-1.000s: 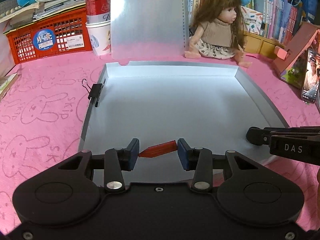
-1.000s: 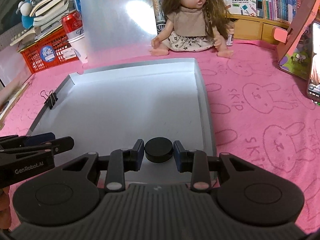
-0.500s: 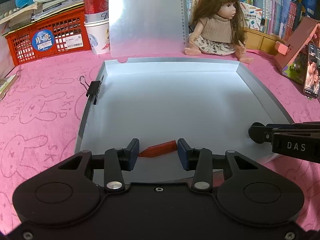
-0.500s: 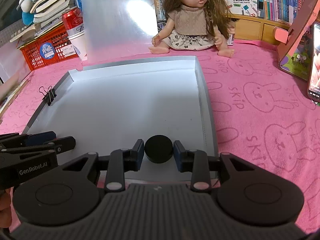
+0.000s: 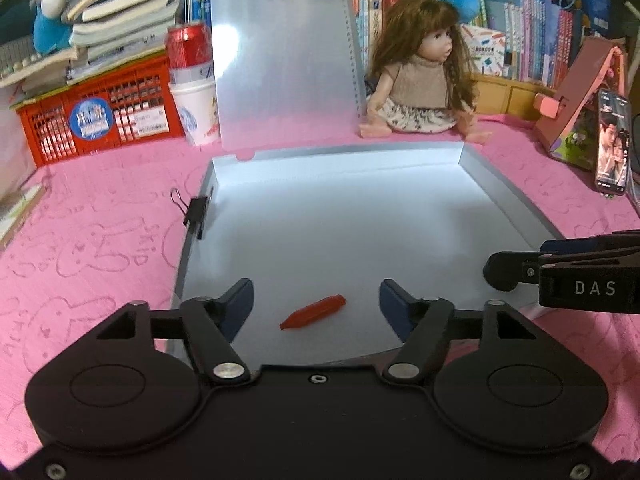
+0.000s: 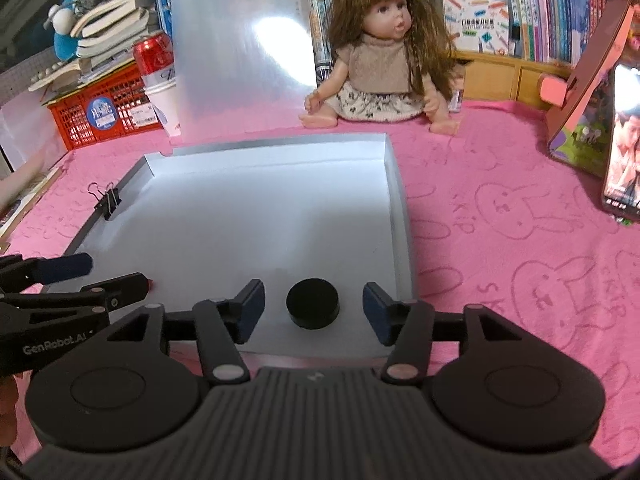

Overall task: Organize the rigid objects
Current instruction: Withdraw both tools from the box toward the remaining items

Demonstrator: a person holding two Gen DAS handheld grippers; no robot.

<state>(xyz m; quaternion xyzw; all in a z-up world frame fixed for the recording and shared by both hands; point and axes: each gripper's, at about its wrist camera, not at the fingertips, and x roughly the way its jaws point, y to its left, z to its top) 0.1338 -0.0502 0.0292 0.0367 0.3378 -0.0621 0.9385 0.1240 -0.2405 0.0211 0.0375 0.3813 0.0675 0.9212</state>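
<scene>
While glossy, tray (image 6: 400, 216) bears round puck (image 6: 313, 308).

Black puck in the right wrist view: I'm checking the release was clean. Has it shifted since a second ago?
No. The black puck sits at the same spot beside the tray's right wall; only the right gripper jaws have just opened off it.

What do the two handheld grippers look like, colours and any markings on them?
Both are matte black with blue finger pads and silver pivot screws. The left gripper has a smooth body and reads GenRobot.AI on its side. The right gripper has a ribbed grey body and reads DAS.
</scene>
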